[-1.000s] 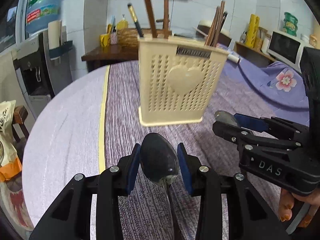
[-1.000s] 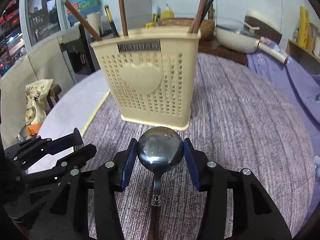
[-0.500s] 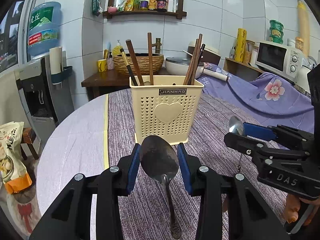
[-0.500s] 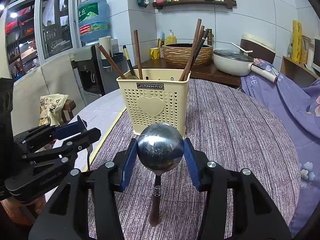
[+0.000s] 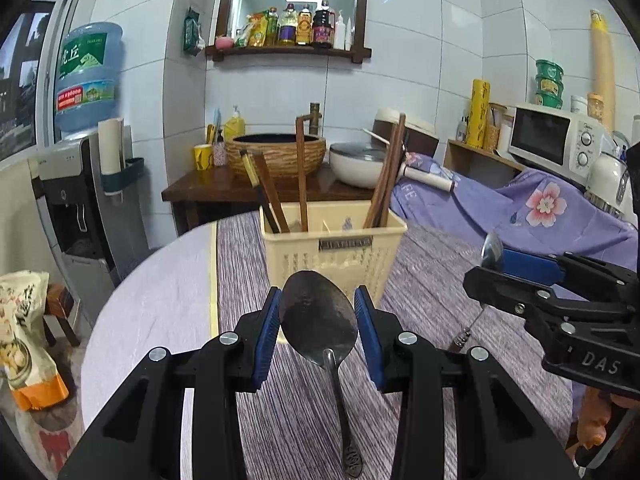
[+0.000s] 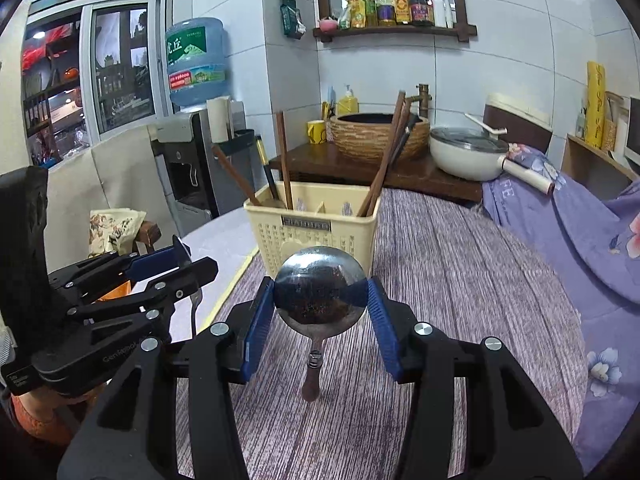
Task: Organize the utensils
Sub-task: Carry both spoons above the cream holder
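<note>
Both tongs carry spoons above the counter [image 5: 168, 320]: our left tongs [image 5: 318, 316] clamp the bowl of an oval metal spoon [image 5: 319, 312] between blue pads [image 5: 267, 320], its handle hanging down toward the camera, while our right tongs [image 6: 320, 300] grip a round-bowled ladle spoon [image 6: 320, 290] the same way, its short handle dangling clear of the striped purple cloth [image 6: 460, 280]. We hold each utensil off the surface, bowl upward, with the jaws set only as wide as the bowl they press.

Just beyond both spoons stands the cream perforated utensil holder [image 5: 332, 248], upright on the cloth and divided into compartments; brown chopsticks [image 5: 301, 176] lean in its left and right sections. From the left view, the right tongs appear at the right edge, level with the holder and well apart from it, a hand [image 5: 596, 420] beneath them.

Behind the counter we see a dark wooden side table with a woven basket [image 5: 276, 152] and a white lidded pan [image 6: 468, 152], a water dispenser [image 5: 80, 160] at left, and a microwave [image 5: 556, 140] at right.
</note>
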The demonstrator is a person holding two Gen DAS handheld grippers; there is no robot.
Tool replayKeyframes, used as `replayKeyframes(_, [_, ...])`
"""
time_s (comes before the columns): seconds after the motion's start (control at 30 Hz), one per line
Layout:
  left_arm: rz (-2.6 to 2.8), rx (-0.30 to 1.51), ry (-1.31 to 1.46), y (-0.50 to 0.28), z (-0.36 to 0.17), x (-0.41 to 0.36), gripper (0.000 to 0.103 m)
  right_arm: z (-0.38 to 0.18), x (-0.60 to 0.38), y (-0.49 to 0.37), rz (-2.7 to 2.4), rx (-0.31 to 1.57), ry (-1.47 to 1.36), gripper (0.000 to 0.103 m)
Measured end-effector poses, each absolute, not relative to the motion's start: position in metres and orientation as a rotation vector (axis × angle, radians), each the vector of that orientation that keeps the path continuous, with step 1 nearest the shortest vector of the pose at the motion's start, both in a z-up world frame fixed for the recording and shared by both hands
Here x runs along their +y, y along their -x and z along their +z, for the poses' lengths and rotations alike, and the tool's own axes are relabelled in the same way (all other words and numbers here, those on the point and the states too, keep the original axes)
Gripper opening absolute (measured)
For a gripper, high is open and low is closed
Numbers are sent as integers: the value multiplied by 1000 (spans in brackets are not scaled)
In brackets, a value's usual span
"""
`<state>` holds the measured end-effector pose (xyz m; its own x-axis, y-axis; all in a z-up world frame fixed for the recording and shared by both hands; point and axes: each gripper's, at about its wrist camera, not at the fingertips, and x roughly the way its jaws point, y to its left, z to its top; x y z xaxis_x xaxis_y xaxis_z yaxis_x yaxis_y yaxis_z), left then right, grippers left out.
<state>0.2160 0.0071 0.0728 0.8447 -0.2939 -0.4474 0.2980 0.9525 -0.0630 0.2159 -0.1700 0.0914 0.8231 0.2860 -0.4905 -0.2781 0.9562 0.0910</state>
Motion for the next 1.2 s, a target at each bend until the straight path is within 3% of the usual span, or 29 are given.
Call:
replayKeyframes(0.33, [-251, 255, 4, -262, 170, -5, 37, 179, -183, -265, 281, 395, -69, 48])
replayKeyframes(0.5, [-222, 199, 52, -291, 194, -11, 37, 213, -185, -296, 226, 342, -63, 48])
replayKeyframes(0.7, [-173, 179, 70, -314, 173, -26, 37, 212, -181, -324, 195, 358, -68, 48])
replayKeyframes(1.2, [-105, 177, -23, -317, 113, -26, 37, 136, -172, -341, 169, 443, -49, 48])
